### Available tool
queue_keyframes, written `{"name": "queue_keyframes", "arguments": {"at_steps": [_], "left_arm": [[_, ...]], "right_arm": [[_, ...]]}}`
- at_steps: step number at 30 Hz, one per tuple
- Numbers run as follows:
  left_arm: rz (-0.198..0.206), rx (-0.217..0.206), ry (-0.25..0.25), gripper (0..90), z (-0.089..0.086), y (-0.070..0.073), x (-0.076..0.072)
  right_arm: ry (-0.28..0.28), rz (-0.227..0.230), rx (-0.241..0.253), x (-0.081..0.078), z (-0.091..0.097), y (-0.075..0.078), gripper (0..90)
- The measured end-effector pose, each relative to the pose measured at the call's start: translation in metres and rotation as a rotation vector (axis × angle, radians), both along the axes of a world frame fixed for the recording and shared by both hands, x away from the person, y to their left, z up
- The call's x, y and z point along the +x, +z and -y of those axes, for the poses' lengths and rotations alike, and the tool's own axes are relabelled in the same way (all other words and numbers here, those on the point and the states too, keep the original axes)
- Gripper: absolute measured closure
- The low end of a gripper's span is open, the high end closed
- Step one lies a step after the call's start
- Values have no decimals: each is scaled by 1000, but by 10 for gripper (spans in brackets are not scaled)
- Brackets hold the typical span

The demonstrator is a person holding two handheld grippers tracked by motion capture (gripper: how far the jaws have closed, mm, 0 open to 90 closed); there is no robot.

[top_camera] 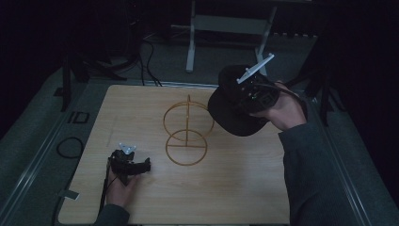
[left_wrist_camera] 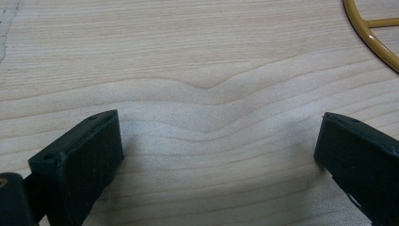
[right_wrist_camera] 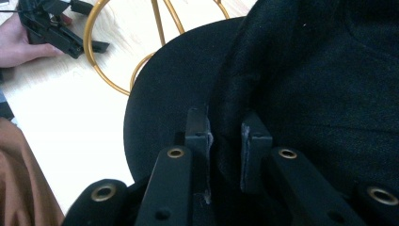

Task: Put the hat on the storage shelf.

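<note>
Black cap (top_camera: 230, 110) pinched at the crown by right gripper (right_wrist_camera: 225, 141), held above gold wire stand (top_camera: 187, 129); left gripper (left_wrist_camera: 214, 150) wide open, holding nothing, on wooden table (top_camera: 235, 188).

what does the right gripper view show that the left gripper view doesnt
The right gripper view gives the right gripper shut on a fold of the black cap, and, farther off, the person's left hand holding the other gripper. The left gripper view gives the left gripper with its jaws wide open, nothing between them, low over bare wood. Shared by both: the gold wire stand, which in the left gripper view is a curved piece at the top right corner, and the light wooden table.
</note>
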State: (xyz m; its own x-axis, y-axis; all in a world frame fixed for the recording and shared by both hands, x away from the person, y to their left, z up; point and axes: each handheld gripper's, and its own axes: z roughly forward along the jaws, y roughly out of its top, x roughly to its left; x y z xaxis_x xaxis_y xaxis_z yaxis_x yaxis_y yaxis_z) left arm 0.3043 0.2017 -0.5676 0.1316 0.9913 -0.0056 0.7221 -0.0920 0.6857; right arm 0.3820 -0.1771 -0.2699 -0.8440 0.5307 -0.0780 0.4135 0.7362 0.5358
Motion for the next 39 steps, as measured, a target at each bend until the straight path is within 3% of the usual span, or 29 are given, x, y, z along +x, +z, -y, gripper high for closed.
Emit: {"name": "queue_keyframes", "arguments": {"at_steps": [20,39], "left_arm": [[-2,0,-3,12,0,0,0],[-3,4,-9,12,0,0,0]], "right_arm": [[43,11,31,-5,-16,9,779],[101,12,40,-6,-43,13,776]]}}
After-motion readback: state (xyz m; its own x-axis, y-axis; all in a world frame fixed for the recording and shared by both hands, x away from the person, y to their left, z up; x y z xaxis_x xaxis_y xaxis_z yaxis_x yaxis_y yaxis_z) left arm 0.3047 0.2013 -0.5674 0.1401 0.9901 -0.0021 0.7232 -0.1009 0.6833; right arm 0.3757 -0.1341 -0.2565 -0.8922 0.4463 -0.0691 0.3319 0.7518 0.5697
